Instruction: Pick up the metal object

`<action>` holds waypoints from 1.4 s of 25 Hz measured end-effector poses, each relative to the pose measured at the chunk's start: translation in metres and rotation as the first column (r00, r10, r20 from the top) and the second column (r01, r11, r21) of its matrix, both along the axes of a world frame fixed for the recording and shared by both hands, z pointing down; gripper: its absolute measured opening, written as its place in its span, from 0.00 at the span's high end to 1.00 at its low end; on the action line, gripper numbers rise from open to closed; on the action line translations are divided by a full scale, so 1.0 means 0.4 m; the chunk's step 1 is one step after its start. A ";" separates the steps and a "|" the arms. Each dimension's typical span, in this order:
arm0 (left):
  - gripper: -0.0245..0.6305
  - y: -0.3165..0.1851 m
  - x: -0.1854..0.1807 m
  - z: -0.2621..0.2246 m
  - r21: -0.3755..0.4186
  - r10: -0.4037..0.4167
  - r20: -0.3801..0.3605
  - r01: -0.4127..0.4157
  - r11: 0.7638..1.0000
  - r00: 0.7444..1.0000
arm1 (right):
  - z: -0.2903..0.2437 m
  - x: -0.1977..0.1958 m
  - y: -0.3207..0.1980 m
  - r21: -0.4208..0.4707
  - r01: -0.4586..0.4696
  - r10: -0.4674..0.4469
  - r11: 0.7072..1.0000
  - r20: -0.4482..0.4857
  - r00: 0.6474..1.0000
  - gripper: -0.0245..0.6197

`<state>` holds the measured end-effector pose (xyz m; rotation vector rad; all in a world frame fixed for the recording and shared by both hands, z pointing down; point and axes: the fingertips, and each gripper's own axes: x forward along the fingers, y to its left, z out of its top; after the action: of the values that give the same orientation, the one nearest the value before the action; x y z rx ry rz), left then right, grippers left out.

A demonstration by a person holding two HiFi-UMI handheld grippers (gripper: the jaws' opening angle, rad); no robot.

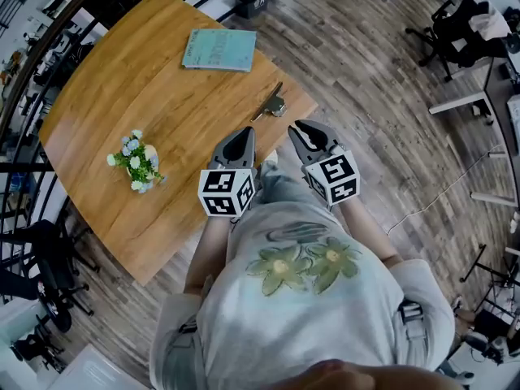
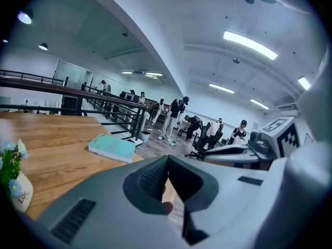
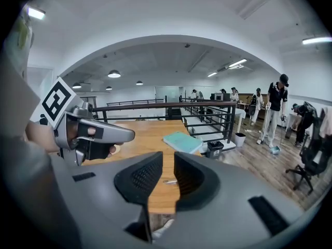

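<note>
So the metal object [image 1: 273,103] sits at the desk's [image 1: 122,80] right corner, pointing away lengthwise. It's dead ahead of the nearer right tongs [image 1: 299,130], slightly apart and empty; left tongs [image 1: 242,140] are pinched together.

Metal object [image 1: 274,104]: too small in head view, I can't tell its shape. In right gripper view I get only a sliver of it between the right claw [image 3: 167,160] pads; the claw body hides the rest. Flower pot [image 2: 22,193] is cut off by the left gripper view's left edge. Left claw [image 1: 244,132] covers a stretch of the worktop [image 1: 122,96] edge in head view.
</note>
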<state>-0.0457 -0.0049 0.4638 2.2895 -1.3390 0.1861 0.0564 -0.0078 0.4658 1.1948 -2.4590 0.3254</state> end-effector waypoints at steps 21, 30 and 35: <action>0.94 -0.210 -0.008 0.036 -0.040 -0.002 0.014 0.002 0.999 1.000 | 0.111 -0.050 -0.173 -0.141 0.138 -0.145 0.980 -0.039 0.989 0.54; 0.94 -0.228 -0.032 0.066 -0.067 -0.020 0.017 0.021 0.998 1.000 | 0.195 -0.066 -0.191 -0.229 0.189 -0.210 0.955 -0.071 0.975 0.53; 0.94 -0.246 -0.039 0.082 -0.085 -0.026 0.018 0.027 0.996 1.000 | 0.244 -0.074 -0.198 -0.281 0.220 -0.257 0.934 -0.100 0.961 0.53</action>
<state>-0.0614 -0.1032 0.4967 2.2035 -1.3430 0.2492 0.0268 -0.0869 0.5634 0.7702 -2.3201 0.4718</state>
